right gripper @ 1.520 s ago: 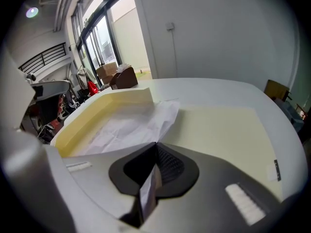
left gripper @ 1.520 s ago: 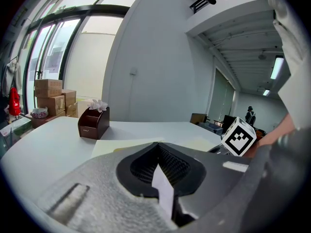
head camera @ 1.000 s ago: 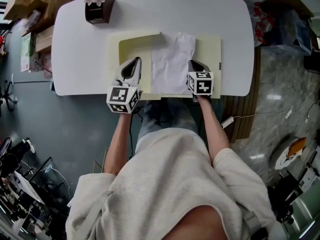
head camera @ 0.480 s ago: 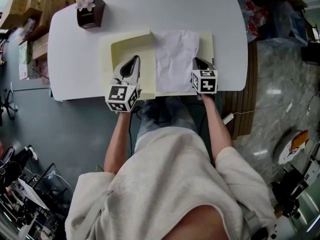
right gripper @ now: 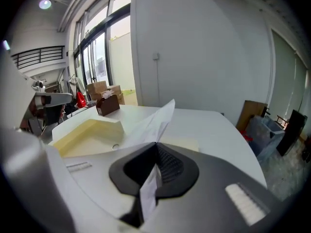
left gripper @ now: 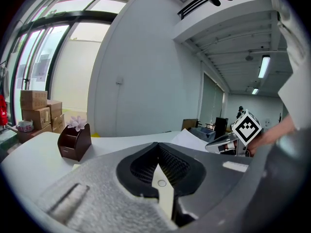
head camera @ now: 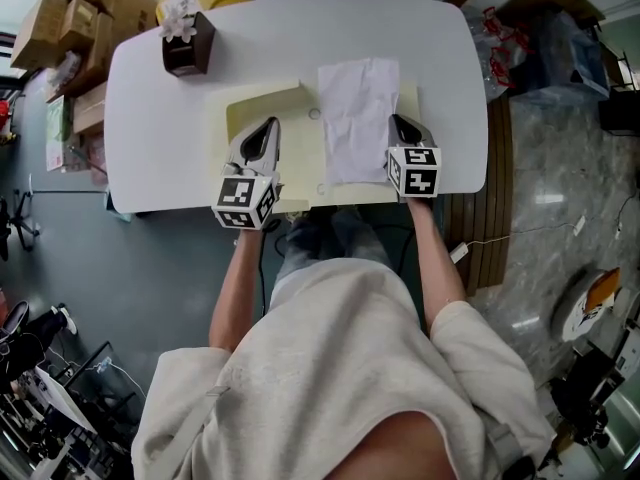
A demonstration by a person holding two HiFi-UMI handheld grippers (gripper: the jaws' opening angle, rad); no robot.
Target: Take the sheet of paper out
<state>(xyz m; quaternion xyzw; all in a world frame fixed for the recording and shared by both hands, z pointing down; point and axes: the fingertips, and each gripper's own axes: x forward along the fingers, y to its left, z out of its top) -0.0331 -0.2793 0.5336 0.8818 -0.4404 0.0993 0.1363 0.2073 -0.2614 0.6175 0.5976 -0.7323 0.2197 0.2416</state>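
Right gripper view shows my right gripper (right gripper: pixel 156 147) clenched on the white sheet of paper (right gripper: pixel 154 123), which slopes up just ahead of its jaws, above the cream folder (right gripper: pixel 87 131). My left gripper (left gripper: pixel 158 149) pinches that folder's edge.

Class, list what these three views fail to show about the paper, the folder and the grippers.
1. Head view: any print on the sheet of paper is too small to read.
2. Left gripper view: the left gripper hides most of the folder it clamps behind its own body.
3. Right gripper view: the right gripper shows the sheet nearly edge-on.
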